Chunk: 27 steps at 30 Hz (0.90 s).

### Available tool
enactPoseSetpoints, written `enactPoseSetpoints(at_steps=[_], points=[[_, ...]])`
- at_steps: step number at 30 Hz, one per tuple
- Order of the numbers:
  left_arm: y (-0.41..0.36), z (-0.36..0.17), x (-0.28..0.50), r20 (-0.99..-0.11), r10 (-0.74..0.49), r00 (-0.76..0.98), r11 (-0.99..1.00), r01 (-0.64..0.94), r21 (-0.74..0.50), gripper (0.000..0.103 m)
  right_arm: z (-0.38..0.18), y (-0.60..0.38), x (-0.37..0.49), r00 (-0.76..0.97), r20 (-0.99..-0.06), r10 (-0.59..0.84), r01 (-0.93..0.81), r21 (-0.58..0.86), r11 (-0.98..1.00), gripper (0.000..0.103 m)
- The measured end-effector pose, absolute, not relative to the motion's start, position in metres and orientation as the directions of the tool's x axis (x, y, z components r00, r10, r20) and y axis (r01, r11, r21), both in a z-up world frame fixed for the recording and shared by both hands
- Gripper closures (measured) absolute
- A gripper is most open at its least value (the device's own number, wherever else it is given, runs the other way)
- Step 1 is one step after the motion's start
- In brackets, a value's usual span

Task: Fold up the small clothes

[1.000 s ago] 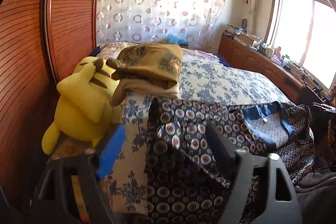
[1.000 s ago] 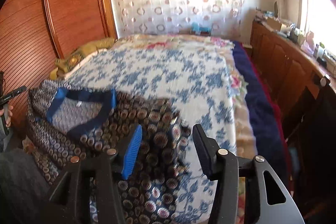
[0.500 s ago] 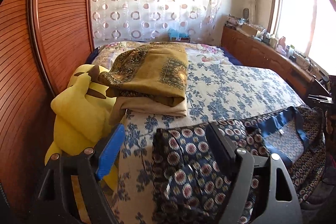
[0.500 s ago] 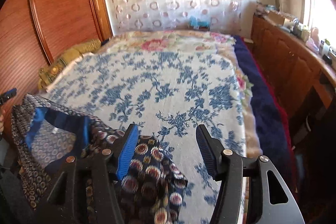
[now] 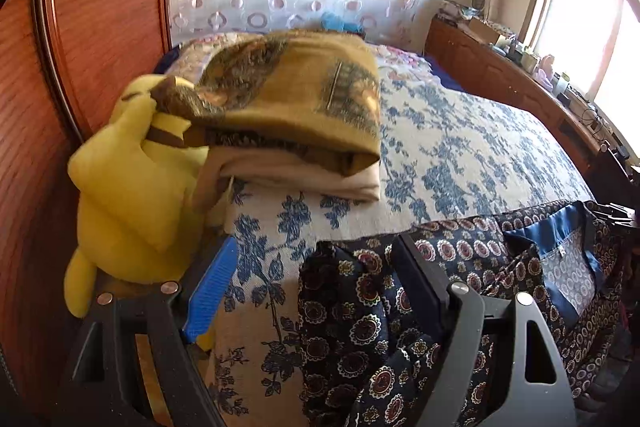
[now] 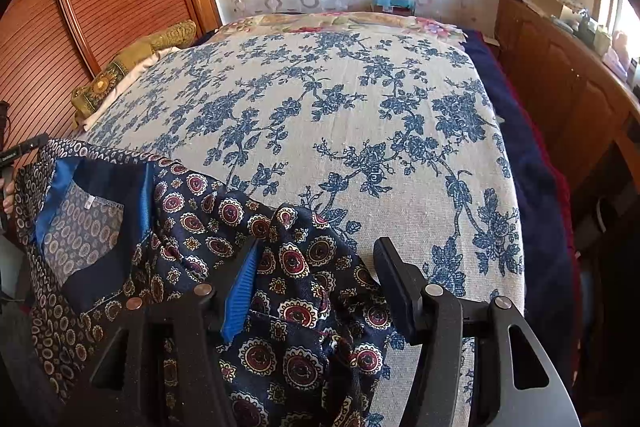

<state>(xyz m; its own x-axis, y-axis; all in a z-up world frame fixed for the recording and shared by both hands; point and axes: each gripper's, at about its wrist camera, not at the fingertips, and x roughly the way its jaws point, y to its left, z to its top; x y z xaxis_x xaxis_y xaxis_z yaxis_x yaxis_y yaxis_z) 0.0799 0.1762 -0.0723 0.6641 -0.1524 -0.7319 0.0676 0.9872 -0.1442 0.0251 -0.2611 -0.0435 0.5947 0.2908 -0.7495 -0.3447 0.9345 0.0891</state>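
A dark navy garment with red and cream medallions (image 5: 472, 267) lies along the near edge of the bed, its blue-lined neck opening (image 6: 100, 203) facing up. My left gripper (image 5: 316, 275) is open, hovering over the garment's left end, with cloth between and below the fingers. My right gripper (image 6: 316, 267) is open over the garment's right end (image 6: 296, 259), cloth bunched between the fingers. Neither jaw is closed on the cloth.
The bed (image 6: 340, 107) has a white cover with blue flowers. A folded mustard blanket on a cream one (image 5: 296, 107) and a yellow plush toy (image 5: 132, 187) sit at the bed's left. A wooden wardrobe (image 5: 100, 7) stands left; a wooden cabinet (image 6: 560, 75) right.
The garment came down from a raised, draped position and now lies lower along the bed's near edge. Both grippers moved with it and tilted down toward the bed.
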Motion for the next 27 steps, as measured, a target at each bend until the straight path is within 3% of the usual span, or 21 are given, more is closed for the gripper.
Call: enactPoseSetpoints(at_steps=[7,11,14,16,18,27], points=[[0.174,-0.085,0.088,-0.767,-0.19,0.613,0.981,0.093,-0.17,0.025,-0.046,-0.251,0.024,0.592,-0.75,0.295,-0.371,0.071,0.926,0.044],[0.169,-0.093,0.093,-0.79,-0.199,0.58,0.98,0.111,-0.165,0.038,-0.046,-0.25,0.023,0.579,-0.755,0.308,-0.391,0.074,0.917,0.054],[0.164,-0.096,0.093,-0.79,-0.234,0.568,0.972,0.14,-0.187,0.057,-0.045,-0.251,0.026,0.56,-0.762,0.326,-0.409,0.088,0.908,0.068],[0.16,-0.094,0.089,-0.783,-0.257,0.567,0.966,0.162,-0.2,0.085,-0.045,-0.249,0.026,0.546,-0.765,0.34,-0.427,0.096,0.899,0.084],[0.157,-0.089,0.084,-0.773,-0.275,0.572,0.961,0.177,-0.211,0.095,-0.041,-0.246,0.023,0.548,-0.758,0.355,-0.449,0.092,0.889,0.093],[0.142,-0.007,0.045,-0.612,-0.296,0.734,0.955,0.235,-0.18,0.098,0.024,-0.253,-0.015,0.72,-0.596,0.356,-0.431,0.017,0.902,0.096]])
